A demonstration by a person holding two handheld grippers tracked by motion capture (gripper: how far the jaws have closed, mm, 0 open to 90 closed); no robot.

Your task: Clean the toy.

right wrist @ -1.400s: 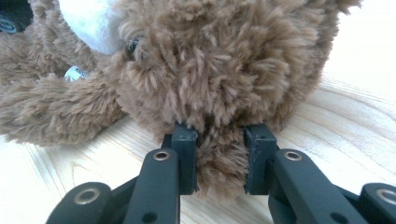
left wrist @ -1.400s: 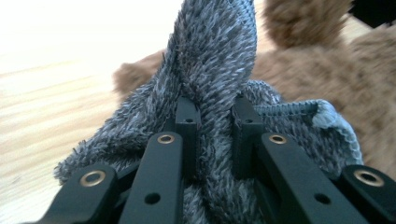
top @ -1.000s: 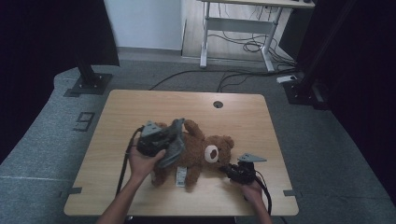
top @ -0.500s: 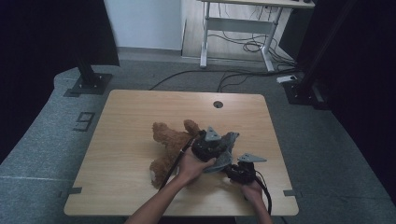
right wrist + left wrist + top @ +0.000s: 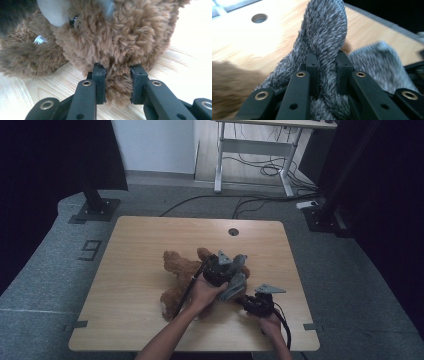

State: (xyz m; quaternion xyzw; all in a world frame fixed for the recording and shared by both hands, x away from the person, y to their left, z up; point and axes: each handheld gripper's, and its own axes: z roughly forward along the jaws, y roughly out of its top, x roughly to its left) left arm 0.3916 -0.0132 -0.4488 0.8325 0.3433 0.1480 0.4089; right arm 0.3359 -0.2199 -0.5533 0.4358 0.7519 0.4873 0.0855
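The left gripper point(image 5: 235, 282), clamped on the grey cloth point(image 5: 324, 35), has carried it right over the teddy bear point(image 5: 182, 275). The right gripper point(image 5: 117, 85) stays pinching the bear's fur.

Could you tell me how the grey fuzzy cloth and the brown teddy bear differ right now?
The grey fuzzy cloth is pinched in the left gripper and stands up off the table; the brown teddy bear lies on the table, its head gripped by the right gripper. The cloth is smaller than the bear. Both are plush.
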